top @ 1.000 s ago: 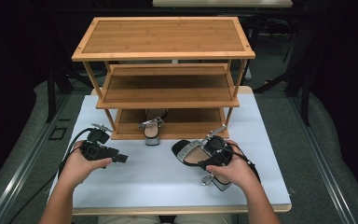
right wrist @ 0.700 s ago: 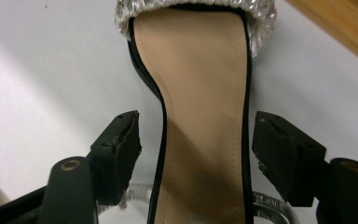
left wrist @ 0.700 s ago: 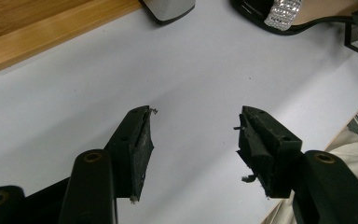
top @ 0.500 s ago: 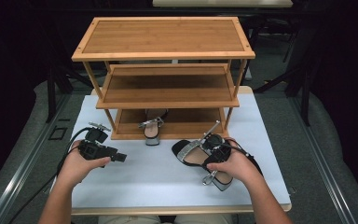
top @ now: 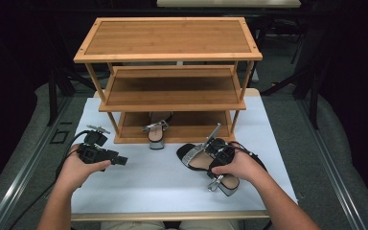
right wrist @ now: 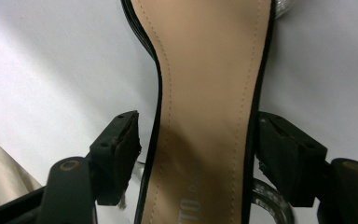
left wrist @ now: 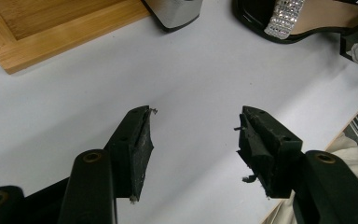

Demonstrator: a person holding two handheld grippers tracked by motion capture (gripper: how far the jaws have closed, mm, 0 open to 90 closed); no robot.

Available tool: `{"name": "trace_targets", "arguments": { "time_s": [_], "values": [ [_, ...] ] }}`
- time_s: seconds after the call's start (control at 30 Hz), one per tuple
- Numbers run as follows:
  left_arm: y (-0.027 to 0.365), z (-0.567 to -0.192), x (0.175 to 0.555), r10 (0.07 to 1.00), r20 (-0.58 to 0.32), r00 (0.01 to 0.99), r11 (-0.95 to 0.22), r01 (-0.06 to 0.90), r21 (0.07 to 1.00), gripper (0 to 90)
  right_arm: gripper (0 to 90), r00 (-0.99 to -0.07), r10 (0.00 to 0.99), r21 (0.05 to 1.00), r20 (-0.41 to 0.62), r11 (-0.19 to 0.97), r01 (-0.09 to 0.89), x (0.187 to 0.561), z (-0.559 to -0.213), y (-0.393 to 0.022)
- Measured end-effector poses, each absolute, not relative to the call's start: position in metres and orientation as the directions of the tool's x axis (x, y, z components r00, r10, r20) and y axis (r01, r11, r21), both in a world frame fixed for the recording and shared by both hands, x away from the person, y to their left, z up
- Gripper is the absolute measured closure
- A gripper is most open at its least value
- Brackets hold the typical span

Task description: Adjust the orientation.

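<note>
With its jaws spread and straddling the sandal [right wrist: 205, 107] at the waist, the right gripper [top: 210, 154] needed only a square, even squeeze, while the left gripper [top: 120, 160] waited open at nine o'clock, the rack [top: 167, 55] at twelve.

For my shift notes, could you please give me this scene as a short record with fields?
work in hand: a sandal on the white table, straddled by the right gripper
right gripper jaws: just been opening; left pad apart from the sandal's edge
left gripper: open, nothing between its jaws
second sandal: on the bottom tier of the wooden rack, heel overhanging
</note>
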State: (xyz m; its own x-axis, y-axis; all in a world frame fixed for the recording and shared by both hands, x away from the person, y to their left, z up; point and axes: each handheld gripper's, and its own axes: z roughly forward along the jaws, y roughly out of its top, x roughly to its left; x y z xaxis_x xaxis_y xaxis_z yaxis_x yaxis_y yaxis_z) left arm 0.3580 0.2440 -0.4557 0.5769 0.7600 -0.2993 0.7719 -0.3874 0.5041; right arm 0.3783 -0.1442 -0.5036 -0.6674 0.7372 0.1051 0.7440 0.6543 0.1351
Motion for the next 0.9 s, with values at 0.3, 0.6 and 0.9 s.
{"name": "trace_targets", "arguments": {
  "time_s": [0.3,0.6,0.9],
  "values": [
    [0.2428,-0.4581,0.3591,0.759,-0.299,0.578,-0.393,0.774,0.497,44.0,39.2,-0.66,0.748,0.118,0.064,0.651,0.75,0.3801,-0.5062,-0.1412],
    [0.2428,-0.46,0.3597,0.762,-0.3,0.574,-0.39,0.776,0.495,44.0,40.7,-0.641,0.765,0.133,0.052,0.631,0.764,0.3773,-0.5058,-0.1415],
    [0.2427,-0.4615,0.3611,0.762,-0.303,0.572,-0.388,0.778,0.494,44.0,41.6,-0.624,0.779,0.185,0.069,0.604,0.775,0.3731,-0.5062,-0.1466]
  ]
}}
